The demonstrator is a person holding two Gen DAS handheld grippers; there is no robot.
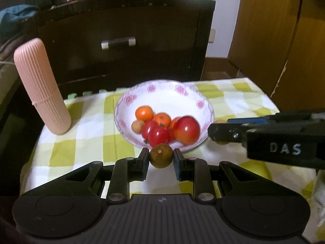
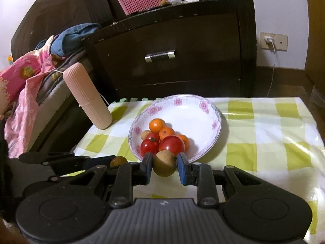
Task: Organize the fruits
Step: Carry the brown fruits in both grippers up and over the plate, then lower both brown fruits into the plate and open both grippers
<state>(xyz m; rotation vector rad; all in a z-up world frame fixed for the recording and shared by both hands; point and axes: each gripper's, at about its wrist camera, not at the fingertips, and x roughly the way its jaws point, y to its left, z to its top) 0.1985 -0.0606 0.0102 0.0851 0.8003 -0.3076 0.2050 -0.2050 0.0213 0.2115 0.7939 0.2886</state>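
Closest to my left camera, the left tongs [image 1: 161, 156] are clamped on a small brown fruit [image 1: 161, 156], pinched across its middle so it cannot roll out. My right tongs [image 2: 164, 166] are likewise closed on a second brown fruit [image 2: 164, 166], a paler, rougher one, also gripped at its widest part. Both hang just short of the near rim of the flowered bowl [image 1: 162, 87], which sits on the checked surface [image 1: 85, 126]. From the left view the right tongs reach in from the side, beside the bowl's right edge.

The bowl already holds small oranges [image 1: 144, 113], red tomatoes [image 1: 186, 129] and a pale little fruit [image 1: 137, 126], heaped toward the near side, I judge because they were dropped from this edge. The far half is bare, so I would carry my two fruits further in to release them. A pink ribbed case [image 1: 41, 85] stands leaning at the surface's left corner, well apart from the bowl.
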